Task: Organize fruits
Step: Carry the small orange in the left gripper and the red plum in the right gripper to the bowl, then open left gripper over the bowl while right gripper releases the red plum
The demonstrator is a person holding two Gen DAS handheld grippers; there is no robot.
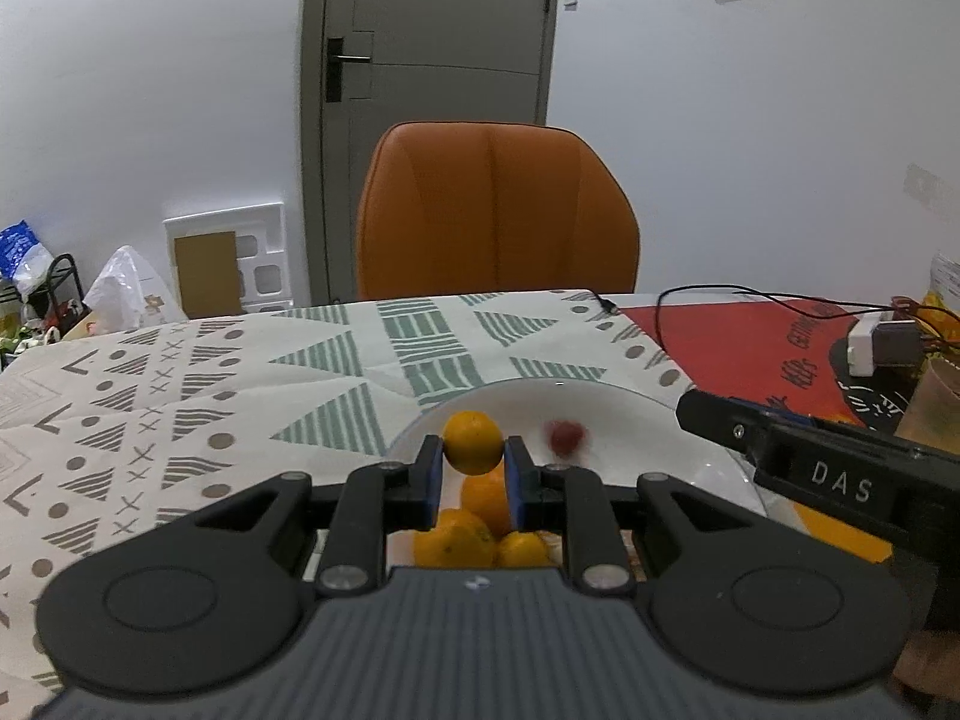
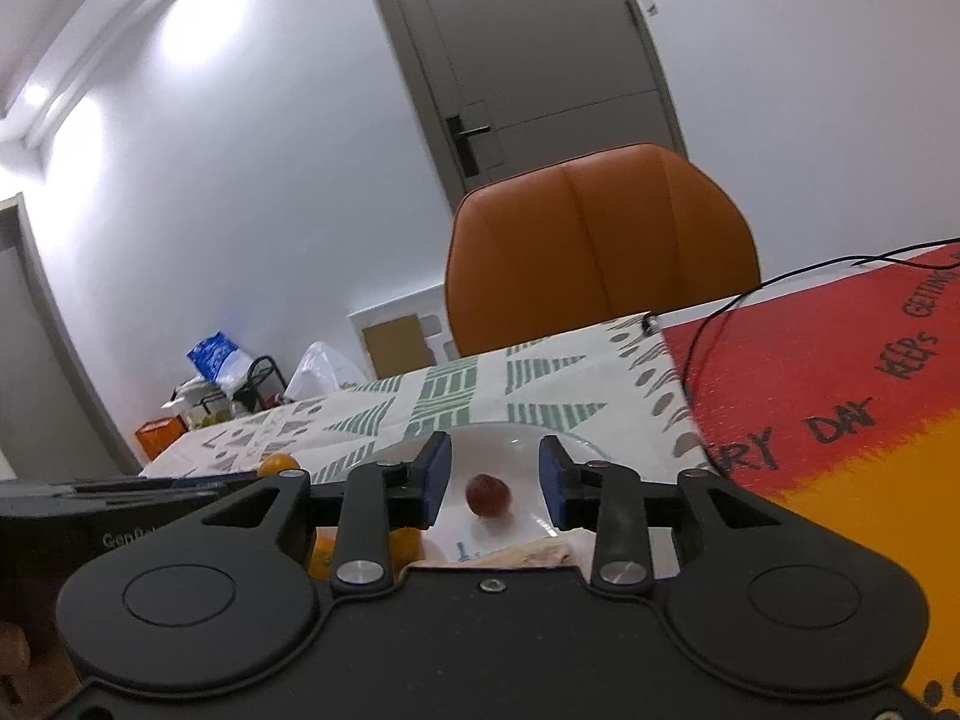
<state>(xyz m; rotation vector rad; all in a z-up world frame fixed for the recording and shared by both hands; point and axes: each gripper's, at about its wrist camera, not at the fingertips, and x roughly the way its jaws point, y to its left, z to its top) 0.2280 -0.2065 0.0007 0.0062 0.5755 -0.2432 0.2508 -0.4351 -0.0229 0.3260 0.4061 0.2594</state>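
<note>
Oranges are the fruit in play: one orange (image 1: 473,441) sits pinched between the blue pads of the left gripper (image 1: 474,456), whose jaws are closed tight on it, holding it above the near rim of a white plate (image 1: 630,414). Below it, at about six o'clock from the held fruit, a cluster of oranges (image 1: 480,525) lies heaped at the near side of the plate, partly hidden by the gripper body. At roughly three o'clock from the held orange a small red fruit (image 1: 566,437) rests on the plate's bare white middle; it is blurred in the left wrist view, and what kind of fruit it is cannot be told. The right gripper (image 2: 494,477) points at this red fruit from the right; no earlier view is given, but its jaws stand parted with clear space on both sides, and the fruit lies on the plate beyond them, untouched by either pad. In the left wrist view that gripper's black body, lettered DAS, comes in from four o'clock. The plate stands on a bench spread with a white cloth (image 1: 240,384) printed in green and grey triangles, with a red and yellow mat (image 2: 840,408) bearing black lettering at two o'clock and a thin black cable (image 1: 720,294) trailing across it. Beyond the bench, at twelve o'clock, stands an orange chair (image 1: 495,216) before a grey door (image 1: 432,30).
</note>
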